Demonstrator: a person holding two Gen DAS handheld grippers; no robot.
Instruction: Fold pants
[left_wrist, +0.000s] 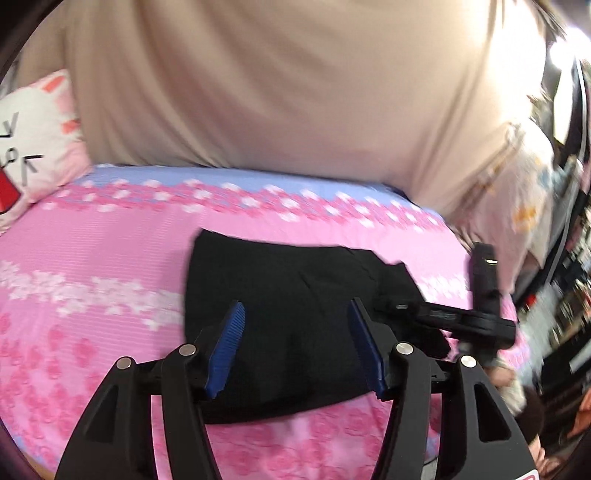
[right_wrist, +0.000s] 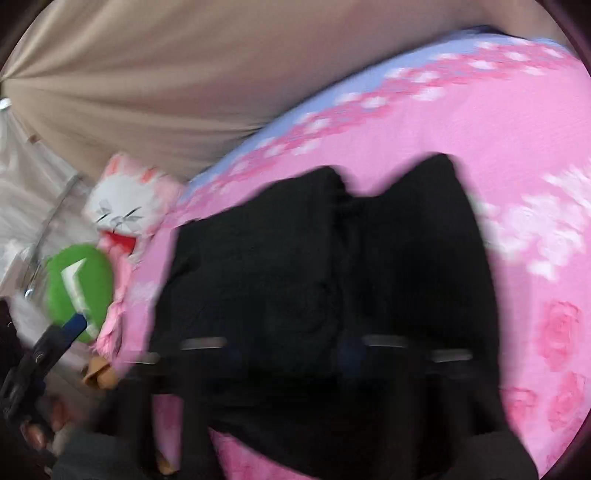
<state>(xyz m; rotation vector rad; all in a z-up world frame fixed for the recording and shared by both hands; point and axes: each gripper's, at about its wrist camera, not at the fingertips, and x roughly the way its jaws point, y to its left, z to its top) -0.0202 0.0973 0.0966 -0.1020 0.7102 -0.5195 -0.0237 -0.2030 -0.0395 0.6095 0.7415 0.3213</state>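
Black pants (left_wrist: 295, 317) lie folded on the pink bedsheet (left_wrist: 92, 266), centre frame. Left gripper (left_wrist: 295, 343) hovers above, fingers spread, grasping nothing. Right gripper (left_wrist: 476, 317) at three o'clock; too blurred, can't tell its grip.

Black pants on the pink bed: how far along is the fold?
Done: the black pants lie as a compact folded bundle on the pink floral bedsheet. In hand: nothing; the left gripper hangs open over them. The right gripper is too blurred to judge. Left: possibly tidying edges.
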